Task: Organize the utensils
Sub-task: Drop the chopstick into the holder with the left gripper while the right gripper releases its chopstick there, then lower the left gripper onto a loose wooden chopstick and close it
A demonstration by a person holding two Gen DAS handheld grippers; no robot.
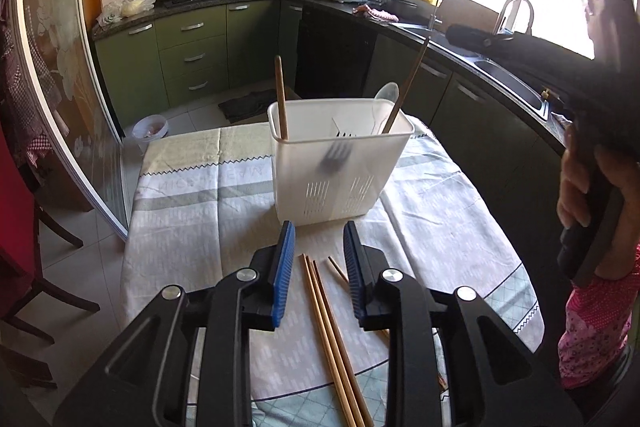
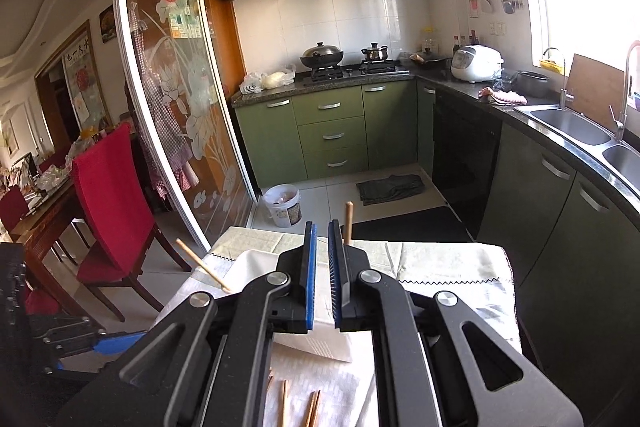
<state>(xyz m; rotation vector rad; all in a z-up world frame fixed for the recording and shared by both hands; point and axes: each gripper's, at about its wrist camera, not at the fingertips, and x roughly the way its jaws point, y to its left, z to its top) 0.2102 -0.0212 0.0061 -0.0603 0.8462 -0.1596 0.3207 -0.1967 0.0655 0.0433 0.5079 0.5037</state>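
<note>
A white plastic utensil holder (image 1: 336, 163) stands on the table and holds two wooden chopsticks (image 1: 281, 95), a white spoon (image 1: 387, 94) and a blurred dark fork (image 1: 335, 155). My left gripper (image 1: 319, 235) is open, just in front of the holder, above several loose chopsticks (image 1: 332, 339) on the cloth. My right gripper (image 2: 322, 233) is held above the holder (image 2: 256, 265) with its jaws a narrow gap apart and nothing visible between them. Chopstick ends (image 2: 349, 219) stick up beside its fingers. Loose chopsticks (image 2: 312, 407) lie below.
The table has a pale patterned cloth (image 1: 192, 211). A red chair (image 2: 116, 195) stands at its left by a glass sliding door (image 2: 176, 87). Green kitchen cabinets (image 2: 332, 135), a stove and a sink (image 2: 572, 127) lie beyond. A small bin (image 2: 282, 205) sits on the floor.
</note>
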